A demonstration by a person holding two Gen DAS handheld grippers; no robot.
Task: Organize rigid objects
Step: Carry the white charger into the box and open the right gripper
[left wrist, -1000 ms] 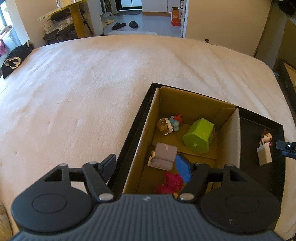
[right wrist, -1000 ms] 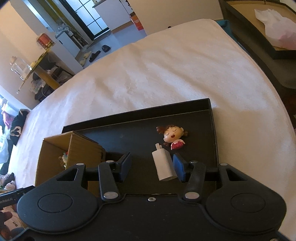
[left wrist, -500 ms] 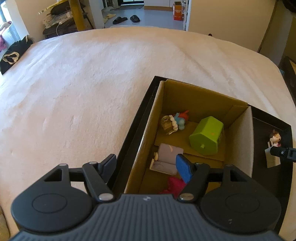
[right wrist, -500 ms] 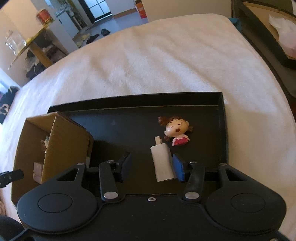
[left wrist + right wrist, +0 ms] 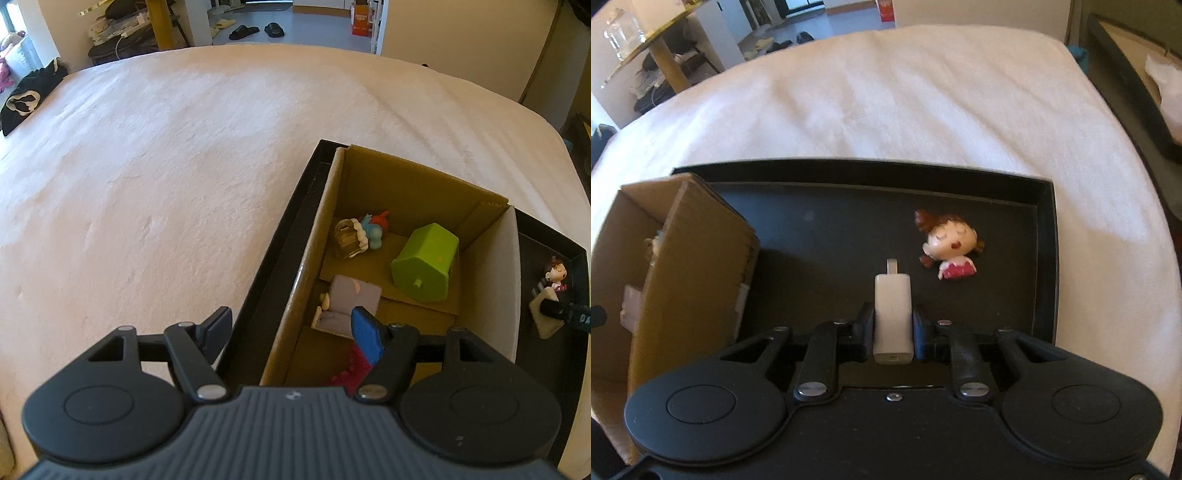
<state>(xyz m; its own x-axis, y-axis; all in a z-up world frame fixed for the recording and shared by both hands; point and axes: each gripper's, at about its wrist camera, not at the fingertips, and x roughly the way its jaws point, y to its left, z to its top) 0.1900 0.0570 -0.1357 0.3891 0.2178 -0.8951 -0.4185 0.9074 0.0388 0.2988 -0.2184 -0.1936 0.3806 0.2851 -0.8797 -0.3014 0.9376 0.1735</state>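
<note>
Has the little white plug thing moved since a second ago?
Cannot tell. The white charger lies beside the doll as before; only the right gripper has shut on it.

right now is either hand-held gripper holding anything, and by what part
The right hand-held gripper is shut on the white charger, clamping its long flat sides near the rear end. The left hand-held gripper is open and holds nothing.

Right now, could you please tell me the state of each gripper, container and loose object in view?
Right gripper: shut on the white charger.
White charger: clamped between the fingers, prong pointing away.
Left gripper: open, holding nothing, above the box edge.
Cardboard box: open-topped, inside the black tray, toys in it.
Green house toy: tipped on its side in the box.
Doll figurine: lying face-up on the tray.
Black tray: on the white blanket.
</note>
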